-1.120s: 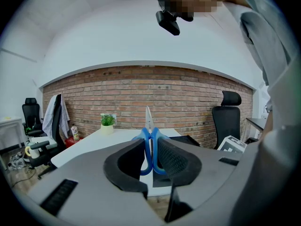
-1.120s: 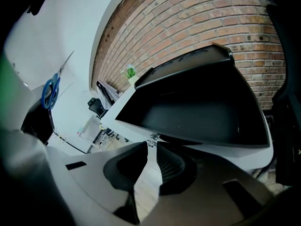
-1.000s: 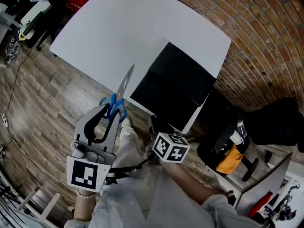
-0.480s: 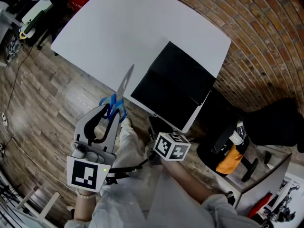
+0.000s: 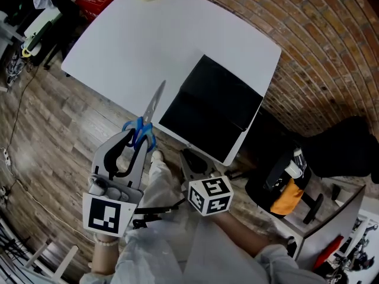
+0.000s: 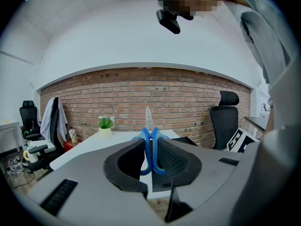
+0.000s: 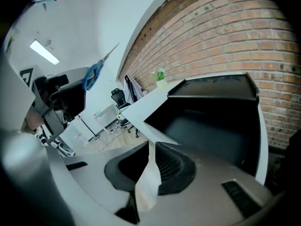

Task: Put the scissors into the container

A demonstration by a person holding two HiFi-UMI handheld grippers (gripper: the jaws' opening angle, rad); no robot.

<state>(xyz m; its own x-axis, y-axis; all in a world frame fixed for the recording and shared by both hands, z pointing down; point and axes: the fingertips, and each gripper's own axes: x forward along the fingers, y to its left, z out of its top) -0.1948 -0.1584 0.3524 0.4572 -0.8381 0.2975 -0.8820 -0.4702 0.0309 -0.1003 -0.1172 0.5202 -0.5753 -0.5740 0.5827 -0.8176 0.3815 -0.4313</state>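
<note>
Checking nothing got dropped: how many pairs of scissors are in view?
1: the blue-handled scissors, clamped in the left gripper and held in the air outside the black container. The container's dark interior could hide another.

The scissors (image 5: 144, 129) — glossy blue plastic handles, bright metal blades; container (image 5: 210, 108) matt black (table (image 5: 154, 40) smooth white).

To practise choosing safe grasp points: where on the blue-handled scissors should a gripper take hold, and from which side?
By the blue handle loops, coming from the handle end: they are thick, and the closed blades point away. The left gripper holds the scissors so.
</note>
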